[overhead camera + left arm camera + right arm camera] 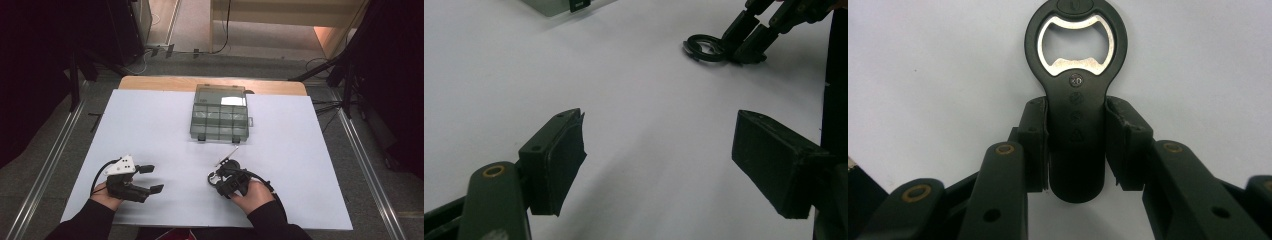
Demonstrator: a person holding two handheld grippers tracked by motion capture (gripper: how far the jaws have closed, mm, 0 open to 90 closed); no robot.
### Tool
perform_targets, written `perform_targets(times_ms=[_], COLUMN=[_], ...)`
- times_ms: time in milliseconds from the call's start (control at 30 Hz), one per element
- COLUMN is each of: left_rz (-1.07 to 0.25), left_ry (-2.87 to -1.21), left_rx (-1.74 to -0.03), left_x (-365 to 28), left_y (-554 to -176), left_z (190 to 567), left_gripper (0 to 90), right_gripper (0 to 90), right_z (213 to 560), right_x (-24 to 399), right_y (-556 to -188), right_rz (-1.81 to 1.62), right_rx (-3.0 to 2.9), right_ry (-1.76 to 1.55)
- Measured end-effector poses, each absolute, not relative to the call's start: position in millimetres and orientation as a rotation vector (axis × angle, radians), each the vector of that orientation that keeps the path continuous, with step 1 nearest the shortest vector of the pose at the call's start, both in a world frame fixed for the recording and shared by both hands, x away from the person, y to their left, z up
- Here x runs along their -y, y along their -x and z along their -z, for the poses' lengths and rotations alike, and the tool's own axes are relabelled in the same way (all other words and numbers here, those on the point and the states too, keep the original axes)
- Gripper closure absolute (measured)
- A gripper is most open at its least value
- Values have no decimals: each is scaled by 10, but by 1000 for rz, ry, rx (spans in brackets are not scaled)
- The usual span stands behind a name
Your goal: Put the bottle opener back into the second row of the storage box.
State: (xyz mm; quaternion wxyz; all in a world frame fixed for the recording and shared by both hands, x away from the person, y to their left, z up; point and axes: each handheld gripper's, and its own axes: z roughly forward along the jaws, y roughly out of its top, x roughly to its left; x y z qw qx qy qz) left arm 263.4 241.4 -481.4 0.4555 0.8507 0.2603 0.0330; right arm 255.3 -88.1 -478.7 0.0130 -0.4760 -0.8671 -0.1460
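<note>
- The right gripper (1075, 145) was clamped on the black bottle opener (1076, 95); in the right gripper view both pads pressed on the two sides of its handle, and the metal ring of its head pointed away from the jaws.
- This view showed small round marks along the handle, which the high view did not make clear.
- In the high view the right gripper (220, 176) was on the near right part of the white table (150, 130), and the bottle opener (214, 178) was only a small dark ring at its tip, left of the hand.
- The left gripper view showed the bottle opener (704, 48) from the side, low over the white surface, with the right gripper (744, 42) reaching to it from the far right.
- The left gripper (150, 178) was on the near left part of the table, well apart from the right one; its jaws stood wide apart with nothing between them, as the left gripper view (659, 165) showed plainly.
- A thin metal piece (227, 155) lay just beyond the right gripper in the high view.
- Farther, at the middle far side, a grey compartment box (220, 120) lay with its clear lid open; the left gripper view caught just a corner of it (556, 5).
</note>
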Motion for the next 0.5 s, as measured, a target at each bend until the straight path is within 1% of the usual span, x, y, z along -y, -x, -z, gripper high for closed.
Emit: perform_targets(times_ms=[500], left_rz=[-81], left_ry=[-2095], left_rx=[-644], left_x=[-2416], left_y=[-2633], left_z=[4812], left_gripper=[211], right_gripper=[658], right_z=[4726], right_x=[1042], right_y=[-2575], right_rz=[602], right_rx=[2668], right_ry=[1393])
